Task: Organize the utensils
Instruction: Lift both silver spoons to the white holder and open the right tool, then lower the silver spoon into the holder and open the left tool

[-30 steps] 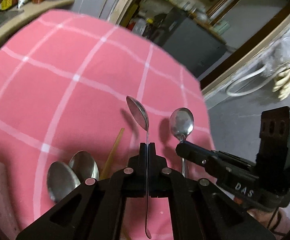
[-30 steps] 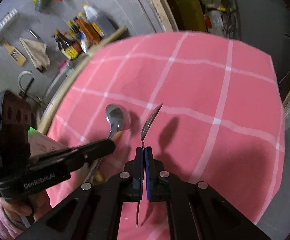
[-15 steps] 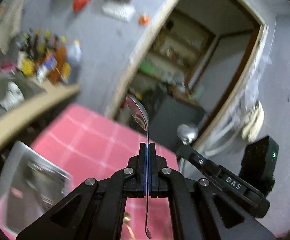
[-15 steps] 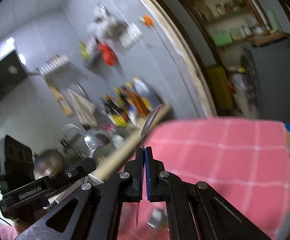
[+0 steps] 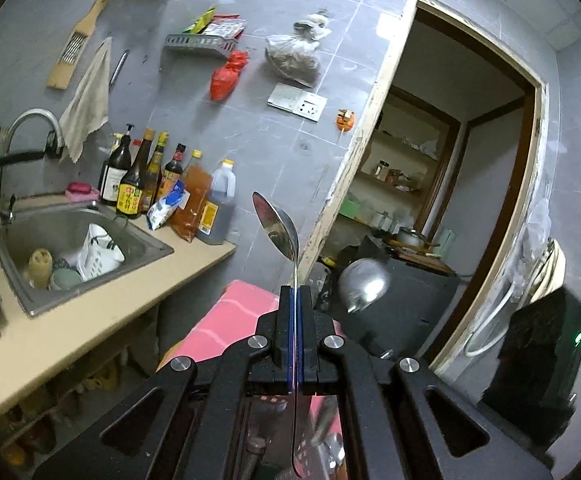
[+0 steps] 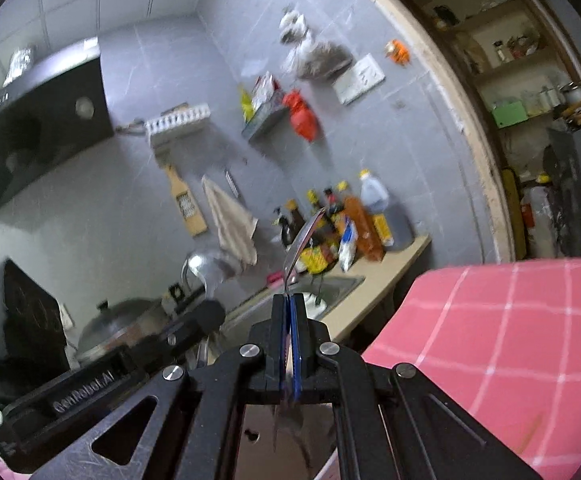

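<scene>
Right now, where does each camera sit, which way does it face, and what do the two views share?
Left wrist: on the left gripper, shut on a spoon, facing the sink, bottles and doorway; the right gripper's spoon shows at right.
Right wrist: on the right gripper, shut on its spoon, facing the tiled wall and pink tablecloth; the left gripper's body shows at left.
Shared: bottles, hanging towel, red bag.
</scene>
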`<state>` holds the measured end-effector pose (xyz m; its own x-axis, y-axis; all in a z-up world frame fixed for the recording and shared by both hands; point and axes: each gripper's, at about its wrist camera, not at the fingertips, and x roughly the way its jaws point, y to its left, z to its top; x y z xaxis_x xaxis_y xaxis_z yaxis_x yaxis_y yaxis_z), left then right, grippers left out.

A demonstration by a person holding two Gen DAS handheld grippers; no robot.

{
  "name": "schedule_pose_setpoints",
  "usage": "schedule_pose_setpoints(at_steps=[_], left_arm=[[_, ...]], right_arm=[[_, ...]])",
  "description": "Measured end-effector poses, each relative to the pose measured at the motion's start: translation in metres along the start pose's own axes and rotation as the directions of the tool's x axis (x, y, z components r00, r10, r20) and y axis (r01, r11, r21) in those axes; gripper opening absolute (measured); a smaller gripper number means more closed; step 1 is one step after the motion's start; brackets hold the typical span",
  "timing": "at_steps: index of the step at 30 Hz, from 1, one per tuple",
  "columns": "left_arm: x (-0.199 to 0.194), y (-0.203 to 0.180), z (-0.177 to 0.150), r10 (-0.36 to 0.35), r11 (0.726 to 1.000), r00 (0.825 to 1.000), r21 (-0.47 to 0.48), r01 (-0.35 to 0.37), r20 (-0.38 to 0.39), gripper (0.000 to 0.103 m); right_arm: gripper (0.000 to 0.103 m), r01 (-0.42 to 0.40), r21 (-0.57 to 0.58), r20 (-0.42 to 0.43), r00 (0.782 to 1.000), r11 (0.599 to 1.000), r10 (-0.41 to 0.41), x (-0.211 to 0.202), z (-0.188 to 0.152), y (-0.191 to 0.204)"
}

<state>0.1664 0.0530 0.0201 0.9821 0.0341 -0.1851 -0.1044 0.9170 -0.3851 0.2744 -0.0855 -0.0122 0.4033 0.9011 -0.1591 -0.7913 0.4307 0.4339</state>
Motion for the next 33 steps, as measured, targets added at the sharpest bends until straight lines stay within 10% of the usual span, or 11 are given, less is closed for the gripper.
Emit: schedule_pose_setpoints(at_steps=[33], left_arm=[[-0.015, 0.012, -0.042, -0.008, 1.0, 0.992, 0.025, 0.011, -0.13, 0.003]], right_arm=[[0.012, 0.045, -0.136, -0.165, 0.984, 0.99, -0.068, -0.016, -0.041, 0.008]])
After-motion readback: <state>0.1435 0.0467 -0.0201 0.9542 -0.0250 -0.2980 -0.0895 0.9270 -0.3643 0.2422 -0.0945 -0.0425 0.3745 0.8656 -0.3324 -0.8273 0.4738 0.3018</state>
